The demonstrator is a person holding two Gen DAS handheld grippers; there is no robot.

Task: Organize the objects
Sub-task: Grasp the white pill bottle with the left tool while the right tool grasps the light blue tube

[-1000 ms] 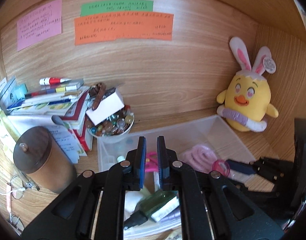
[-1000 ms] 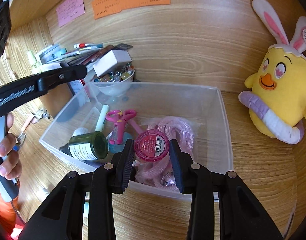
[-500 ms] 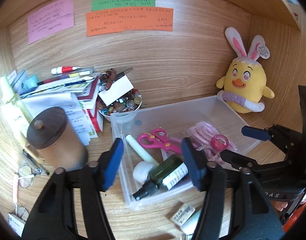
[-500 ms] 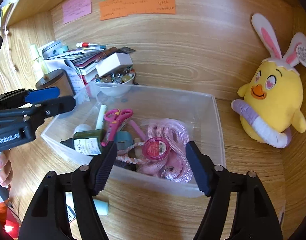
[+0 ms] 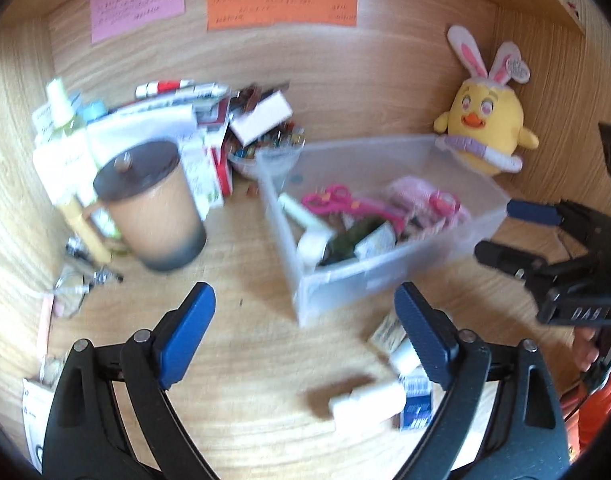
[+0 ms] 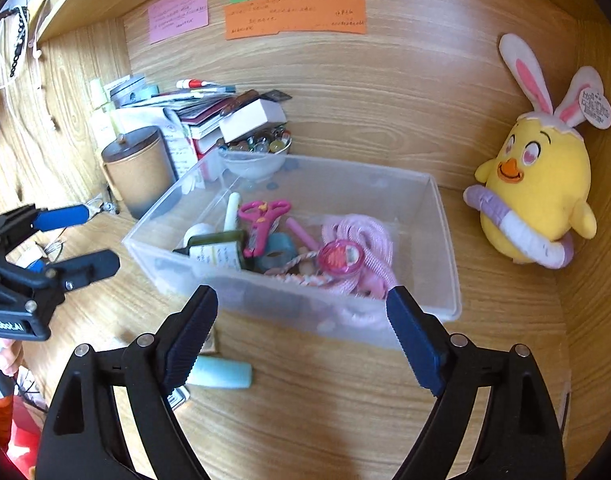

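A clear plastic bin (image 6: 445, 240) (image 5: 389, 276) sits on the wooden desk. It holds pink scissors (image 6: 261, 220), a green bottle (image 6: 215, 246), a white tube (image 6: 231, 210), pink rope (image 6: 365, 236) and a round pink tin (image 6: 339, 256). My left gripper (image 5: 305, 332) is open and empty, in front of the bin's near-left corner. My right gripper (image 6: 301, 332) is open and empty, just in front of the bin's near wall. A pale blue tube (image 6: 221, 374) and small packets (image 5: 415, 396) lie on the desk in front of the bin.
A brown lidded canister (image 5: 153, 204) stands left of the bin. Behind it are stacked books (image 6: 193, 108), a white box (image 6: 251, 118) and a bowl of beads (image 6: 257, 152). A yellow bunny-eared plush (image 6: 533, 184) sits at the right wall. Keys and clutter (image 5: 81, 280) lie far left.
Both grippers opened and pulled back from the bin. The right one let go of the pink tin, which now lies in the bin on the rope.
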